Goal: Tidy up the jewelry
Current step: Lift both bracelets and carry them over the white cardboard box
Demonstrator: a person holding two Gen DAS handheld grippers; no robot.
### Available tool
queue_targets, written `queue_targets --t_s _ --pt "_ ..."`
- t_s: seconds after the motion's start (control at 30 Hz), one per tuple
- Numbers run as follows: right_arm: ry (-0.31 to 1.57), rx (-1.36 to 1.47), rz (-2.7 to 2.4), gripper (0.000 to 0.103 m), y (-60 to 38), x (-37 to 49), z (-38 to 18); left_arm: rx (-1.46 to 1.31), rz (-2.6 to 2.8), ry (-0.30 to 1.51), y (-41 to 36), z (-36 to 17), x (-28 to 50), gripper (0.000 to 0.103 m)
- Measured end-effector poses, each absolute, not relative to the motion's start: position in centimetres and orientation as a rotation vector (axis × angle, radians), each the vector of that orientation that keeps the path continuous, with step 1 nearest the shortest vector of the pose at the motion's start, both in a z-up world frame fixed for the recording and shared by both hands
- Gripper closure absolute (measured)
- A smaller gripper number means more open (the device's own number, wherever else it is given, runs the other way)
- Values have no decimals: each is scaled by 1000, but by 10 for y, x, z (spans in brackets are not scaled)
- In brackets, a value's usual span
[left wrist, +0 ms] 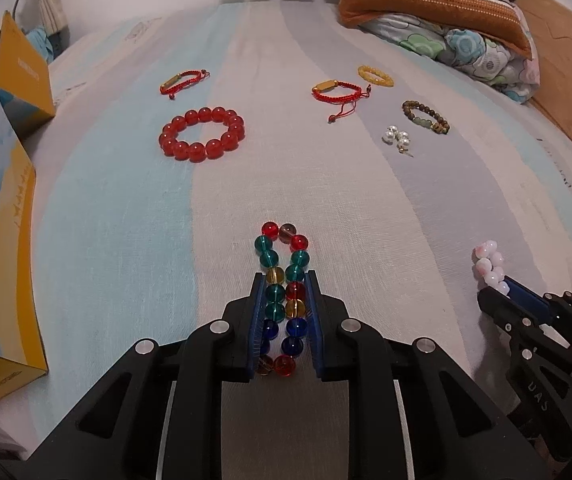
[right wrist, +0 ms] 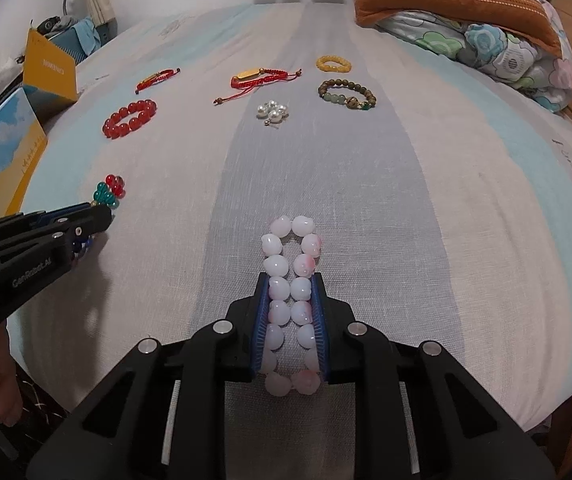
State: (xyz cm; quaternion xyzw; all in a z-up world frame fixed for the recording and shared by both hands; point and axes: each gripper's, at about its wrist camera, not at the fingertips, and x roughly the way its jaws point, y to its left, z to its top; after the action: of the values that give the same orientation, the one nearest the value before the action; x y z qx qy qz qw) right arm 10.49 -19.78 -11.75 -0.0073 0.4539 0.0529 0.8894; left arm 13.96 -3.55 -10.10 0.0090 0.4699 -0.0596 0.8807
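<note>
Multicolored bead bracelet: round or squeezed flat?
Squeezed flat: the multicolored bead bracelet is pinched into two parallel bead rows between the left gripper's blue fingers.

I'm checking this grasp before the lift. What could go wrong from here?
1. The left gripper squeezes the multicolour bracelet flat; round beads may slip from the pads.
2. The right gripper pinches the pink bracelet likewise; its free loop may swing.
3. The grippers are close and may collide.

Glossy glass-like beads, matt cloth sheet
</note>
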Motion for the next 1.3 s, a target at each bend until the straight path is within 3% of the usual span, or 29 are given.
queue_targets --t_s 0.23,0.3,1.3 --pt "924 -2 95 84 -202 102 -104 5 -133 978 -34 -92 133 85" --pt "917 -2 87 84 -202 101 -100 3 -138 976 -34 -88 131 94" --pt "856 15 66 84 -196 84 -35 -46 -114 951 -9 -30 99 94"
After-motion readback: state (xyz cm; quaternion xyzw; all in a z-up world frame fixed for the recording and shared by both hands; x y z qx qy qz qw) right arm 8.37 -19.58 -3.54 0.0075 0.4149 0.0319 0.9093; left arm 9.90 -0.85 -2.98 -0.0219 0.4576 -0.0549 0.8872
